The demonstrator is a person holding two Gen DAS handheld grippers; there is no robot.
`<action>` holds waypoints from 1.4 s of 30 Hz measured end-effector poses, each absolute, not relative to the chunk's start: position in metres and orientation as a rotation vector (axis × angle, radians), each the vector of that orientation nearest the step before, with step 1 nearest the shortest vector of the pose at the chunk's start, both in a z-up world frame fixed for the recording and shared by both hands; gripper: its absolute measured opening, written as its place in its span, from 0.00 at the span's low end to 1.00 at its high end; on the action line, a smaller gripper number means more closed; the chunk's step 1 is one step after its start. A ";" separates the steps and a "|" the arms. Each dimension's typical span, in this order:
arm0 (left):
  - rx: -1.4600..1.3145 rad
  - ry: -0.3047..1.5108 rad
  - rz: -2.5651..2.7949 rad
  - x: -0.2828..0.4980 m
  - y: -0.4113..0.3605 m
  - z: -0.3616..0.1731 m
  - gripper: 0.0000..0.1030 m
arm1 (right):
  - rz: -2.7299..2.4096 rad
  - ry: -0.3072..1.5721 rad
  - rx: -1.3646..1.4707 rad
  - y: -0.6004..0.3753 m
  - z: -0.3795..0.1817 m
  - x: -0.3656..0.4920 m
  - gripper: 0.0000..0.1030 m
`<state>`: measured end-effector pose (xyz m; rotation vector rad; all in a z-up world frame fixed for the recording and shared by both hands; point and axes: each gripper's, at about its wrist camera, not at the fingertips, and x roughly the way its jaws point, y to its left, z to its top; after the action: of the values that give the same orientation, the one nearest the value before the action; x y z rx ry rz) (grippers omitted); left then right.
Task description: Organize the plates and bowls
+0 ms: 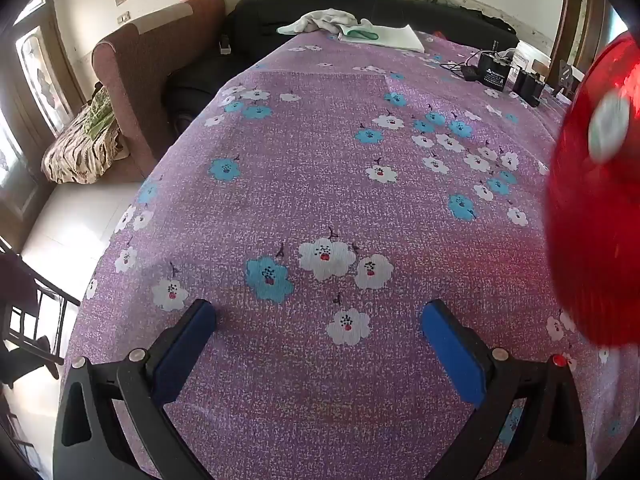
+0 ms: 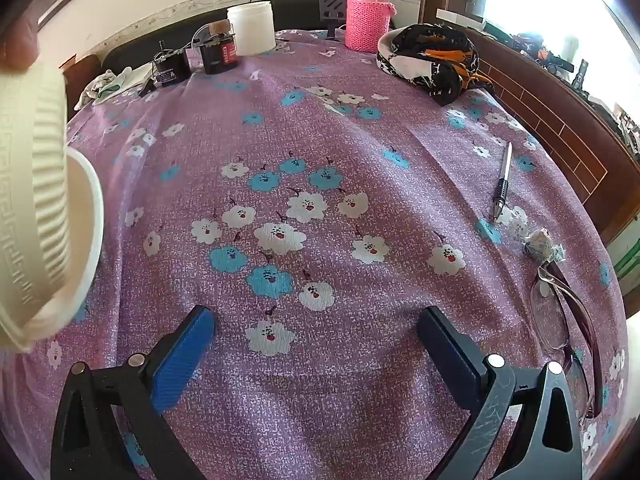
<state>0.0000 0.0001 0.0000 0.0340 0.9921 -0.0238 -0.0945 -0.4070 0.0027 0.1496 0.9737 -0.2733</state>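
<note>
A red plastic bowl or plate [image 1: 600,208], blurred, fills the right edge of the left wrist view, seen from its underside and above the table. A cream ribbed bowl [image 2: 44,208] fills the left edge of the right wrist view, tilted, with a fingertip at the top left corner. My left gripper [image 1: 318,320] is open and empty over the purple flowered tablecloth [image 1: 320,160]. My right gripper [image 2: 316,324] is open and empty over the same cloth [image 2: 320,200].
At the far side stand a white jar [image 2: 252,28], a pink knitted flask [image 2: 367,12], dark boxes [image 2: 218,54], a patterned cloth [image 2: 432,56]. A pen [image 2: 502,182], crumpled paper [image 2: 542,244] and glasses [image 2: 560,320] lie right. Papers and cloth [image 1: 360,28] lie far off.
</note>
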 end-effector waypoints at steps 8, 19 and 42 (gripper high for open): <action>0.035 0.992 -0.023 0.000 0.000 0.000 1.00 | -0.274 0.976 0.148 -0.407 0.003 -0.094 0.99; 0.039 0.993 -0.022 0.001 -0.001 0.000 1.00 | -0.275 0.976 0.147 -0.406 0.003 -0.094 0.99; 0.033 0.991 -0.024 -0.002 -0.002 0.001 1.00 | -0.275 0.977 0.148 -0.407 0.005 -0.094 0.99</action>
<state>-0.0018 -0.0021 0.0006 0.0326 0.9912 -0.0238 -0.0936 -0.4069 0.0051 0.1477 0.9769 -0.2747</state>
